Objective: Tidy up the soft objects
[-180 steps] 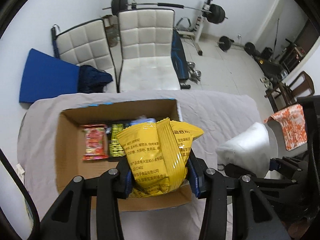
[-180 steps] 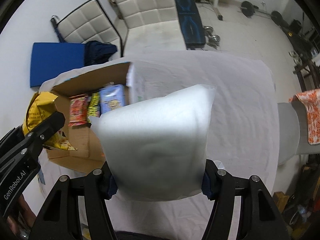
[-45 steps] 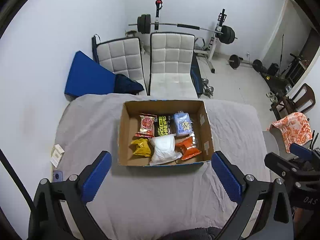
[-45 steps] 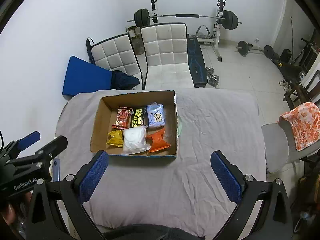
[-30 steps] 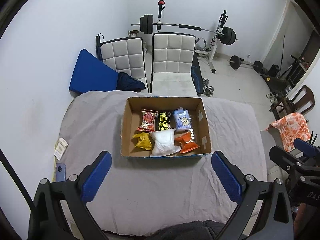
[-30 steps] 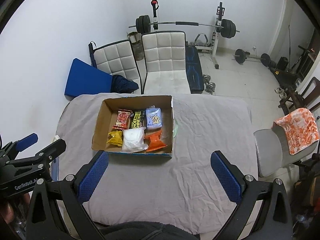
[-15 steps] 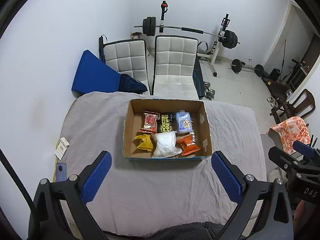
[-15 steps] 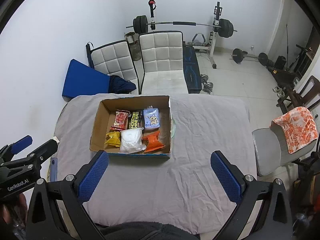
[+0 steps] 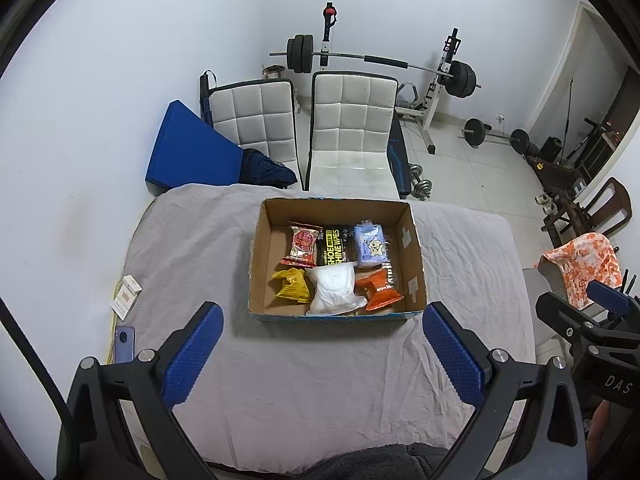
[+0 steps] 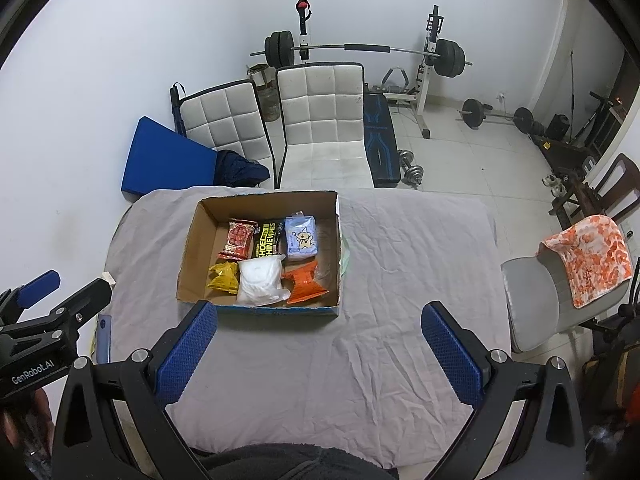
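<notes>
An open cardboard box [image 9: 415,256] [image 10: 191,252] sits on the grey-sheeted table [image 9: 304,376] [image 10: 400,264]. In it lie a yellow snack bag [image 9: 292,285] [image 10: 223,277], a white soft pack [image 9: 332,289] [image 10: 259,280], an orange bag [image 9: 379,289] [image 10: 304,281], a red packet [image 9: 304,243] [image 10: 238,238], black shoe wipes [image 9: 333,246] [image 10: 266,239] and a blue tissue pack [image 9: 371,245] [image 10: 301,237]. My left gripper [image 9: 322,340] is open and empty, held high and back from the box. My right gripper [image 10: 320,338] is open and empty too.
Two white chairs [image 9: 352,136] and a blue mat [image 9: 188,156] stand beyond the table, with a barbell rack [image 9: 376,64] behind. A phone [image 9: 124,344] and small boxes [image 9: 126,294] lie at the table's left edge. A grey chair with an orange cloth [image 10: 584,260] stands right.
Six seconds ago my left gripper held the yellow bag and my right the white pack; both lie in the box now. Over the last second both open grippers drifted slightly.
</notes>
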`<state>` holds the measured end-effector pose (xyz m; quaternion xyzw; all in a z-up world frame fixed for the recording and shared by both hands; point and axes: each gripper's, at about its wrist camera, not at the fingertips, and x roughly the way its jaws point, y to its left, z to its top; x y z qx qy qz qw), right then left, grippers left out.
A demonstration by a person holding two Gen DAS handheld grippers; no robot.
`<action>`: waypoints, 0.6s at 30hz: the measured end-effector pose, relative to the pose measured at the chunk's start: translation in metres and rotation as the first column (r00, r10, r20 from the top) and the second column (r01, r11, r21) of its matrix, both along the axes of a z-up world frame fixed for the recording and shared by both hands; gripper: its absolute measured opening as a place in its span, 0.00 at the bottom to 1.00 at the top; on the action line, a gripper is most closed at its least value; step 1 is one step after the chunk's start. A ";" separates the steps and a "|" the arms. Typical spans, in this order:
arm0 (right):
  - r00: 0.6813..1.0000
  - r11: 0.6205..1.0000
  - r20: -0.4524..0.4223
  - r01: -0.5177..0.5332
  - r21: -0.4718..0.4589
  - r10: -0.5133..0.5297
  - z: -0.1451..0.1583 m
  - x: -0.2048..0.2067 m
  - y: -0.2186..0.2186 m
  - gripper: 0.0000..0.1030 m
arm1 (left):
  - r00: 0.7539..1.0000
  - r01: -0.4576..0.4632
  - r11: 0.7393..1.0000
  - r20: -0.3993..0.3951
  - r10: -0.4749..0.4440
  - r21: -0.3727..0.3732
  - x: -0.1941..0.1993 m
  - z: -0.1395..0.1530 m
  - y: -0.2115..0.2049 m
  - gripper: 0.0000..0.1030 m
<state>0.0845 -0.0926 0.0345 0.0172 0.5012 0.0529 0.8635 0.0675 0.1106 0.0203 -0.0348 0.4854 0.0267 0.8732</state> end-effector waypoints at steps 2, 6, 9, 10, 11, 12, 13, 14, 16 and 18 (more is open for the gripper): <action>1.000 1.000 0.000 -0.002 -0.001 0.002 0.000 -0.002 0.000 1.00 | 1.000 -0.003 1.000 0.003 0.003 0.000 -0.002 0.000 0.001 0.99; 1.000 1.000 0.003 -0.002 -0.003 0.002 -0.001 -0.003 0.001 1.00 | 1.000 -0.002 1.000 0.002 0.002 -0.003 -0.002 0.000 0.001 0.99; 1.000 1.000 0.003 -0.003 -0.004 0.003 -0.001 -0.004 0.001 1.00 | 1.000 -0.003 1.000 0.003 0.003 -0.003 -0.003 0.000 0.001 0.99; 1.000 1.000 0.003 -0.003 -0.005 0.003 -0.001 -0.004 0.001 1.00 | 1.000 -0.002 1.000 0.002 0.002 -0.003 -0.003 0.001 0.001 0.99; 1.000 1.000 0.003 -0.002 -0.005 0.002 -0.001 -0.003 0.001 1.00 | 1.000 -0.003 1.000 0.002 0.003 -0.002 -0.003 0.001 0.001 0.99; 1.000 1.000 0.002 -0.001 -0.003 0.001 -0.001 -0.003 0.001 1.00 | 1.000 -0.005 1.000 0.003 0.005 -0.002 -0.003 0.000 0.001 0.99; 1.000 1.000 0.000 -0.001 -0.002 0.001 -0.002 -0.003 0.000 1.00 | 1.000 -0.006 1.000 0.003 0.006 -0.003 -0.003 0.001 0.001 0.99; 1.000 1.000 0.000 -0.002 -0.002 0.002 -0.002 -0.004 0.002 1.00 | 1.000 -0.006 1.000 0.002 0.006 -0.005 -0.003 0.000 0.001 0.99; 1.000 1.000 0.000 -0.004 -0.002 0.004 -0.002 -0.005 0.002 1.00 | 1.000 -0.005 1.000 0.004 0.005 -0.004 -0.003 0.000 0.002 0.99; 1.000 1.000 -0.001 -0.008 -0.001 0.008 -0.003 -0.007 0.002 1.00 | 1.000 -0.007 1.000 0.008 0.007 -0.004 -0.004 0.000 0.002 0.99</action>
